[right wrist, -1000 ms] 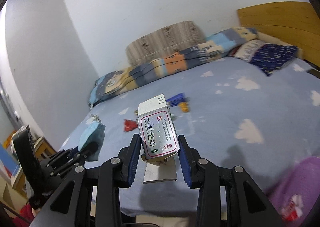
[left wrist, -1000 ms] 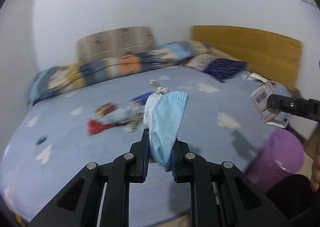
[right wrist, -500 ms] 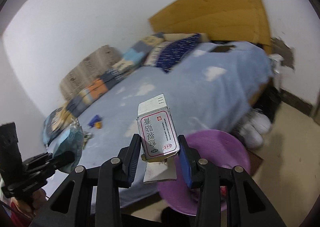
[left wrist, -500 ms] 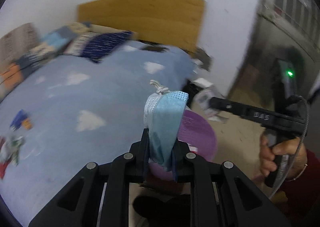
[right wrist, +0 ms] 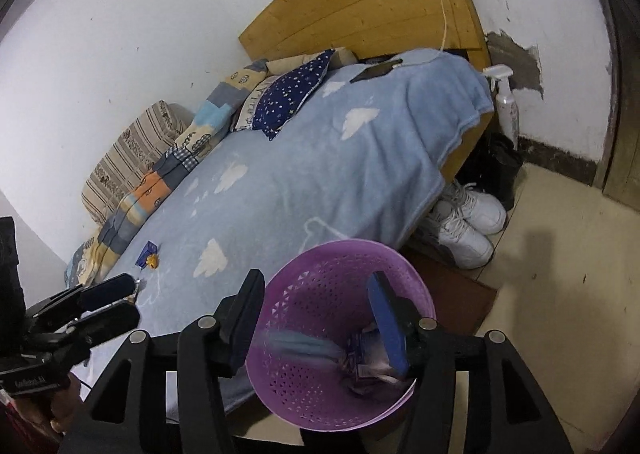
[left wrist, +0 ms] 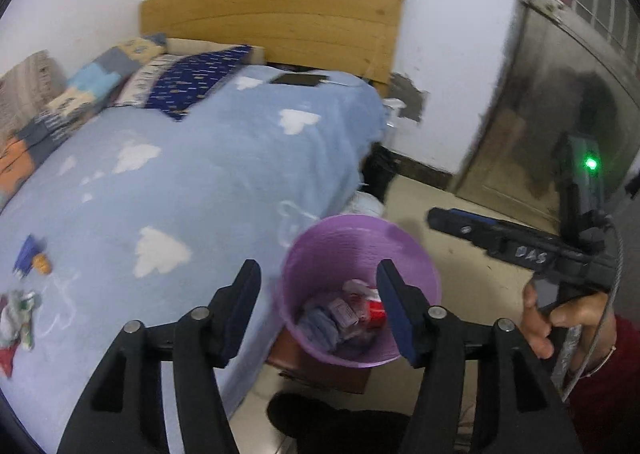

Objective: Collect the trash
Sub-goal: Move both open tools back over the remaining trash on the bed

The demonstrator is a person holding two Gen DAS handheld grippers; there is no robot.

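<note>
Hovering over the perforated purple plastic wastebasket (left wrist: 360, 254), the left gripper (left wrist: 318, 308) is holding nothing, its jaws spread wide. The right gripper (right wrist: 316, 318) is likewise hanging above the same basket with jaws spread and nothing between them; in the left view only one of its fingers is showing, so that view alone is not telling its state.

The basket is standing on the floor just beside the edge of the bed, which is covered with a light blue fleece blanket with white clouds (left wrist: 200, 182). Inside it, a pile of discarded items (left wrist: 344, 314) is lying at the bottom: something bluish, a pale printed box and a red piece; the right view is showing a bluish blur there too.

Judging by this, part of the collecting is done, but the task is not finishing yet. On the blanket, well apart from the basket, a small blue-and-orange wrapper (left wrist: 34, 258) is lying, and a crumpled cluster of green, white and red scraps (left wrist: 16, 318) is sitting at the left edge of the left view. Those are probably waiting for another trip.
</note>
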